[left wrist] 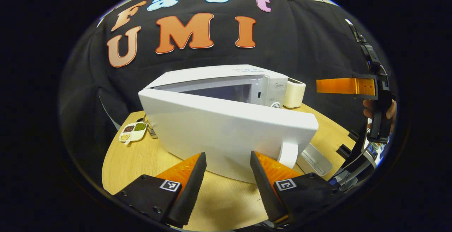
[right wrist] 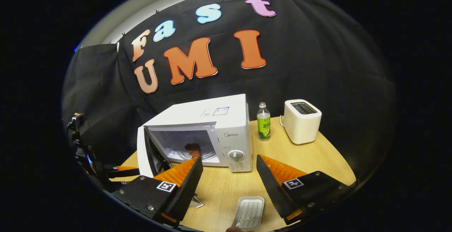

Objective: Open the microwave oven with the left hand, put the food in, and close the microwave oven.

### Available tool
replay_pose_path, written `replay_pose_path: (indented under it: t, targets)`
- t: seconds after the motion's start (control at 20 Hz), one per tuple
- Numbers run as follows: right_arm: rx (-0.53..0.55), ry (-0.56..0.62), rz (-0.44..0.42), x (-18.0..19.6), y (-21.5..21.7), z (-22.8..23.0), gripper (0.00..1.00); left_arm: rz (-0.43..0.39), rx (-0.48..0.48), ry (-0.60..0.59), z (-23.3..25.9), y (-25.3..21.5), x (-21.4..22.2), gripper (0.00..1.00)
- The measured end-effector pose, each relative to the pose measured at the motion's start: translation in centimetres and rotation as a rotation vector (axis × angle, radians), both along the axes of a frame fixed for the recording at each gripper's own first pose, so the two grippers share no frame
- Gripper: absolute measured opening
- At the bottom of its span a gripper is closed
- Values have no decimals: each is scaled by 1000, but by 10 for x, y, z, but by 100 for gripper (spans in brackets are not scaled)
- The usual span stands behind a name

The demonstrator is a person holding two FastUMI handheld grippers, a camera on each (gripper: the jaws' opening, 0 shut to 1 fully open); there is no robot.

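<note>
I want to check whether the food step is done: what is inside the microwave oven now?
In the right gripper view, the microwave oven stands open, and a dark reddish item lies inside. The right gripper's finger covers the cavity's lower front.

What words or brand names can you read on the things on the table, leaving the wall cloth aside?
"Midea": on the microwave front, above the dial.
Sticker on the microwave's top: too small to read.
Bottle label: too blurred to read.
Dial markings: too small to read.
</note>
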State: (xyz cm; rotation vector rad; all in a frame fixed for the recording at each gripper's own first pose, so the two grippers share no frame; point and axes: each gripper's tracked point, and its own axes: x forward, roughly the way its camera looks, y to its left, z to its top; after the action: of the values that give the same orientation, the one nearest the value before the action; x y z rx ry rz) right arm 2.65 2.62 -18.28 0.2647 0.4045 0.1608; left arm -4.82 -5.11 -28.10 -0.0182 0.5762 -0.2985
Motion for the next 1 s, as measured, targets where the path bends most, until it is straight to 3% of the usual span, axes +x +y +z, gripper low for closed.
replay_pose_path:
  t: [0.2,0.35,0.45,0.55,1.0]
  targets:
    - [-26,-10,-20,-12,-21,5,94,-28,-21,-1,1,-22,18,79]
    - [-50,-22,-53,-21,-40,9,94,-51,-28,21,-4,-39,32,37]
    - [-51,-25,-78,-27,-50,10,94,-67,-5,20,-5,-49,46,38]
    - [-56,-33,-102,-30,-60,14,94,-64,31,10,-5,-54,59,14]
    - [-46,-81,-161,-46,-83,20,94,-39,64,23,-16,-76,111,14]
